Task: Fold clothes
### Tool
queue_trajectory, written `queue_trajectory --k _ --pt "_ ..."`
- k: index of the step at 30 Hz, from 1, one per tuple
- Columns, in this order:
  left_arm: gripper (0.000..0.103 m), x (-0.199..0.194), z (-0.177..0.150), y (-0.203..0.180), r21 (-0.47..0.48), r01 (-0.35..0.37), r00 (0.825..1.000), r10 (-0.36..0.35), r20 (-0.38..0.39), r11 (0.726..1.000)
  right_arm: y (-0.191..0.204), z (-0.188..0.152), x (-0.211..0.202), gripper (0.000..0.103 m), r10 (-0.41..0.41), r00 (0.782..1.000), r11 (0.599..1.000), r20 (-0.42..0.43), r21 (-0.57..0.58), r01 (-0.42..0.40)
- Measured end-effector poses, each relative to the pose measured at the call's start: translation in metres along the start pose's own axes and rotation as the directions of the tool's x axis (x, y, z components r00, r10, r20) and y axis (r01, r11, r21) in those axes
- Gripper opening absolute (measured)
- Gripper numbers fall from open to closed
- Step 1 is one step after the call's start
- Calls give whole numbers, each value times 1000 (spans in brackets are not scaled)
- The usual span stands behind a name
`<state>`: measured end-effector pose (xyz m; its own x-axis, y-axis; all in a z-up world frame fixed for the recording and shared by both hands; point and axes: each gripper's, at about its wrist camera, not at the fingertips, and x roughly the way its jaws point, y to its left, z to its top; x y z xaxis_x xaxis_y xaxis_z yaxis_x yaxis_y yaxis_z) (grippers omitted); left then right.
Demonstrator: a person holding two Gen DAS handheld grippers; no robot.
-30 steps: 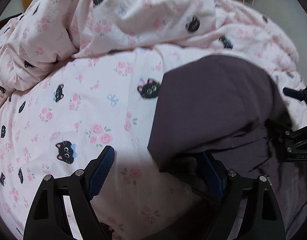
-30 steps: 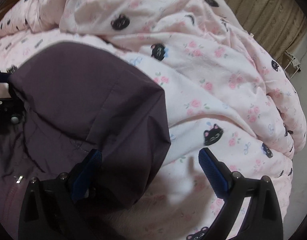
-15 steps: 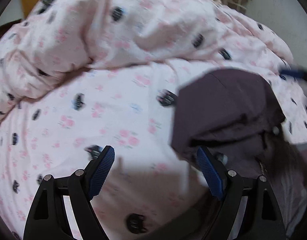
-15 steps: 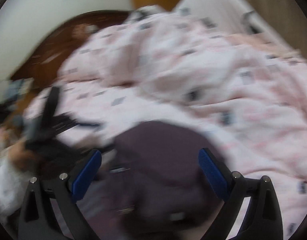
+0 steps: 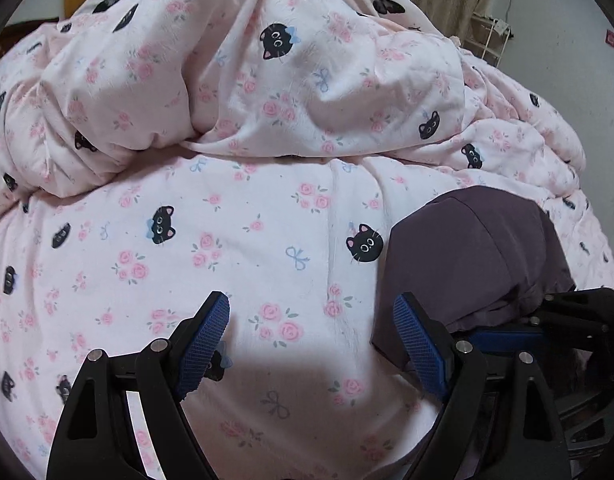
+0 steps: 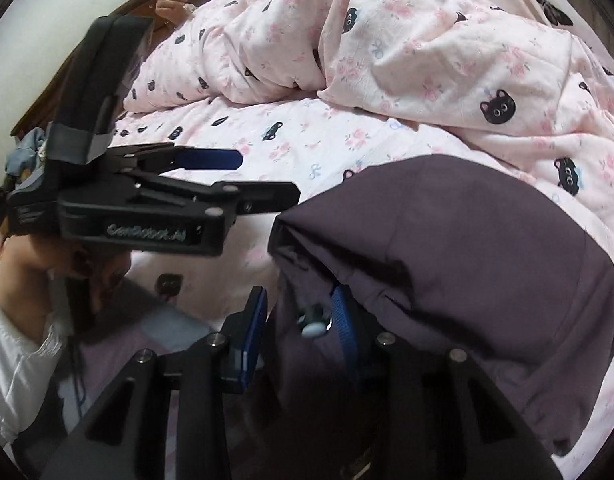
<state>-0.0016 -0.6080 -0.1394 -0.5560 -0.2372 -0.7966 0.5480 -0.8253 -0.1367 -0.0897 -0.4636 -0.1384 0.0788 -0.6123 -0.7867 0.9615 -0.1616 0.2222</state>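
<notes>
On the cat-print bed sheet [image 5: 267, 264], right tongs [image 6: 299, 316] pinch the dark purple garment [image 6: 467, 248]; left tongs [image 5: 311, 344] gape wide, empty.

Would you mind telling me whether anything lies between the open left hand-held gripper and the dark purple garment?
Nothing visible does. The left hand-held gripper hovers open over bare bedsheet, and the purple garment lies just beside its right finger.

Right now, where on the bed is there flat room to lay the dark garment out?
The flat stretch of the sheet is free, bordered by the bunched duvet behind and the purple garment on its right. It is crowded on the right: the right tool is closed on the garment, with the open left tool just beside it.
</notes>
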Motion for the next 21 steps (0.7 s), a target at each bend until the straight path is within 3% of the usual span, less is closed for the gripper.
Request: queue_trajectory --k 3,5,12,16,21 --pt "82 0 3 4 -30 30 1000 -30 9 999 1 2 4 34 -12 1000 1000 -6 -15 12" --pt "82 0 5 5 -41 44 999 -44 16 998 3 1 5 23 -16 1000 1000 -14 -27 16" --pt "82 11 9 -11 -2 90 996 -90 1 996 9 -1 11 2 -30 999 997 -41 -66 27" --pt "82 24 7 -22 35 55 998 -54 -34 998 12 -2 13 2 -39 998 995 -54 -90 34" --pt "82 28 4 -11 -18 32 999 -32 -39 999 12 -4 12 2 -6 998 996 -57 -87 1"
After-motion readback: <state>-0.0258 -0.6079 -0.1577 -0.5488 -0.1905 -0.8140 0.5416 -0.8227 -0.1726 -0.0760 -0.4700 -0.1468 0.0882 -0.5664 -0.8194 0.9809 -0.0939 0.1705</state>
